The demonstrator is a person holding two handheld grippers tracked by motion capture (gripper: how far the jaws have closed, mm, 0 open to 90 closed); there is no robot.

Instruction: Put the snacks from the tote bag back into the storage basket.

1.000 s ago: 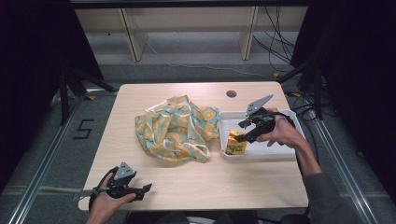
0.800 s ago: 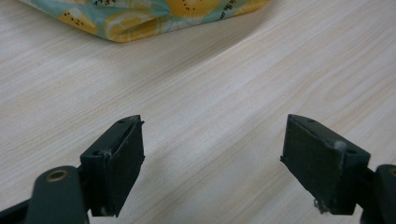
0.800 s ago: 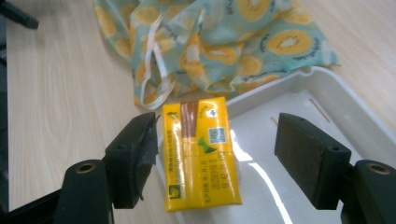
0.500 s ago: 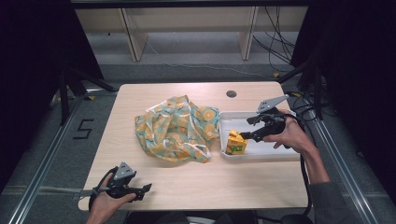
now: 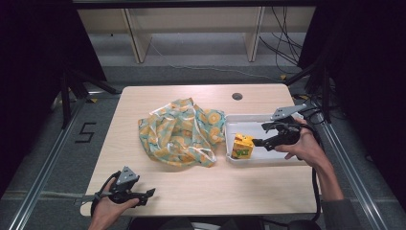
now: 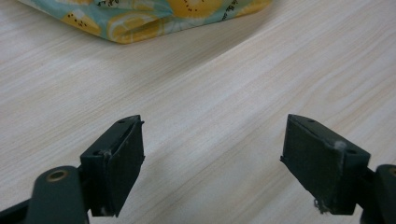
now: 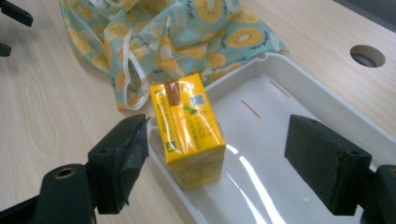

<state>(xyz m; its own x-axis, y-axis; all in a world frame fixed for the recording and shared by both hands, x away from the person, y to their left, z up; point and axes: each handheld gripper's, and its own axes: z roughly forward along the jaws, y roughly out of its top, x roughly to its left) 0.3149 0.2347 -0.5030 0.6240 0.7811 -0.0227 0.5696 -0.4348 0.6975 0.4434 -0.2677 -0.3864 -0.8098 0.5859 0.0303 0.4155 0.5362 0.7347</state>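
A yellow drink carton (image 5: 243,146) (image 7: 188,128) stands upright at the left end of a white tray (image 5: 277,158) (image 7: 327,107). My right gripper (image 5: 258,142) (image 7: 217,163) hovers over the tray just right of the carton, its jaws wide apart and clear of it; they have just been opening, with nothing pressed between them. A crumpled fruit-print bag (image 5: 179,132) (image 7: 163,32) (image 6: 140,18) lies left of the tray. My left gripper (image 5: 149,193) (image 6: 212,163) rests open near the table's front left edge, with bare wood between its pads.
A round cable hole (image 5: 237,96) (image 7: 367,55) sits in the table behind the tray. Shelving stands beyond the far edge. Bare wood (image 5: 215,187) stretches between the bag and the front edge.
My right gripper let go of the carton and drew back to the right, leaving it standing in the tray. The left gripper has not moved.
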